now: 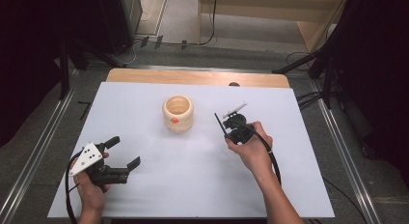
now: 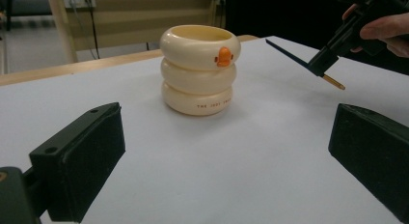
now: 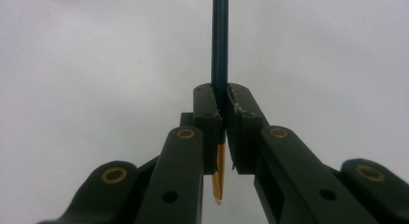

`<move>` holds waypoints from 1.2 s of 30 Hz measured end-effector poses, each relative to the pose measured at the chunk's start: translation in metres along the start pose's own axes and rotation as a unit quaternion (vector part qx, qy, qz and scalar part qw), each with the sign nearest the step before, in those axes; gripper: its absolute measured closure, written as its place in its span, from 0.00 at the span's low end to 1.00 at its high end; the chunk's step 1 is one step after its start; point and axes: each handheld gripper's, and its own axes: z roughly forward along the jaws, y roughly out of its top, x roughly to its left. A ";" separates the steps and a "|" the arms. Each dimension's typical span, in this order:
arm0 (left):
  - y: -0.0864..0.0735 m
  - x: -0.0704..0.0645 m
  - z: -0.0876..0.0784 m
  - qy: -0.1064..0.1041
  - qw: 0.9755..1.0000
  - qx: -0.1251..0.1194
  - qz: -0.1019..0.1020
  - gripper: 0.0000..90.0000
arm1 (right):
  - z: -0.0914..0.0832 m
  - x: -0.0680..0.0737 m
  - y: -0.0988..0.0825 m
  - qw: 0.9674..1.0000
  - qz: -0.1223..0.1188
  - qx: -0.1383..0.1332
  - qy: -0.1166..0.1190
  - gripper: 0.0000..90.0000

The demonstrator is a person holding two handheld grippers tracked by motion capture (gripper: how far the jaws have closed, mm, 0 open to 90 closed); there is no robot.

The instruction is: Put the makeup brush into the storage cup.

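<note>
My right gripper (image 1: pixel 225 123) has its jaws clamped on a dark pencil (image 3: pixel 220 50), pinched near its sharpened end: in the right gripper view the yellow wood tip pokes out below the pads and the long shaft runs straight on ahead. That grip low on the shaft leaves most of the length free, which I judge suits dropping it blunt end first into the cup (image 1: pixel 177 113). In the high view the pencil (image 1: pixel 219 124) hangs above the table (image 1: pixel 202 185), to the right of the cup and apart from it, tilted with its free end toward the cup. In the left gripper view the same pencil (image 2: pixel 289 55) slants down from the right hand (image 2: pixel 381 31), its free end close to the cup's (image 2: pixel 198 69) side but not touching.

The cup is a cream pot shaped like three stacked rings with a small orange duck on the top ring. It stands upright near the middle of the table, mouth open and, as far as I can see, with nothing in it.

My left gripper (image 1: pixel 124 153) lies low at the near left, jaws wide apart and holding nothing, pointed at the cup. I judge it waits there to steady the cup if the pencil nudges it, since a light pot could tip or slide.

Next I would need to lift the free end over the rim and line it up with the mouth.
</note>
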 end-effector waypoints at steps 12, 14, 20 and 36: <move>0.025 -0.017 0.036 -0.038 0.999 0.007 0.002 0.00 | -0.009 -0.011 -0.032 0.996 0.017 -0.083 0.023 0.94; 0.030 -0.018 0.041 -0.045 0.999 0.006 -0.005 0.00 | -0.009 -0.012 -0.036 0.995 0.018 -0.093 0.024 0.94; 0.040 -0.023 0.055 -0.043 0.999 0.001 -0.005 0.06 | -0.008 -0.013 -0.050 0.991 0.013 -0.127 0.025 0.94; 0.046 -0.030 0.065 -0.047 0.998 0.025 -0.022 0.15 | -0.007 0.002 -0.071 0.976 -0.022 -0.215 0.024 0.94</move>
